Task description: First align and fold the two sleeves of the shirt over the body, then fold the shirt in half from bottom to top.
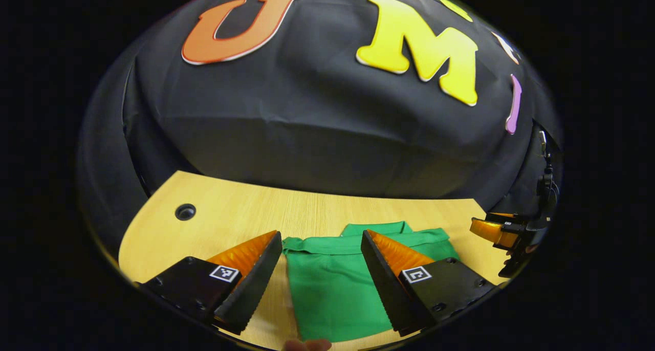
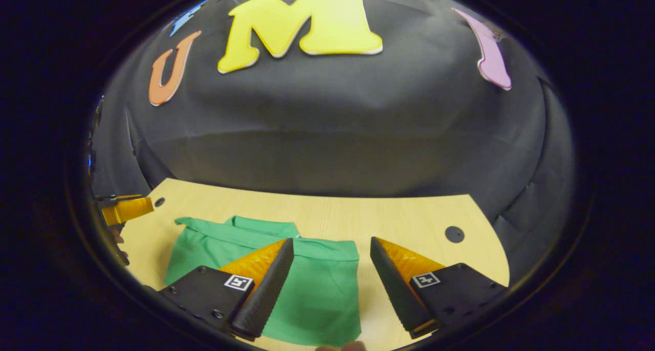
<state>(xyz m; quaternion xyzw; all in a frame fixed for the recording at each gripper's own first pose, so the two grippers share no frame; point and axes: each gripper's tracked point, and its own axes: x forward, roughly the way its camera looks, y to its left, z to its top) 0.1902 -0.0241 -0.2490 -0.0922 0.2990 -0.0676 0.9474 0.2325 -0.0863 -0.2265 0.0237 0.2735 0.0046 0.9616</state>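
The green shirt (image 1: 332, 284) lies folded into a compact rectangle on the wooden table (image 1: 286, 213), collar at the far side. My left gripper (image 1: 321, 241) hovers open above its left half, nothing between the fingers. At the far right edge of the left gripper view the right gripper (image 1: 504, 233) hangs beside the shirt. In the right gripper view the shirt (image 2: 312, 289) sits below and to the left; my right gripper (image 2: 331, 248) is open over its right edge, holding nothing. The left gripper (image 2: 125, 210) shows at the far left.
The table has a round cable hole at each far corner (image 1: 185, 212) (image 2: 454, 234). Black cloth walls stand right behind the table's far edge. Bare wood surrounds the shirt on both sides. A fingertip (image 1: 307, 345) peeks in at the bottom of the left gripper view.
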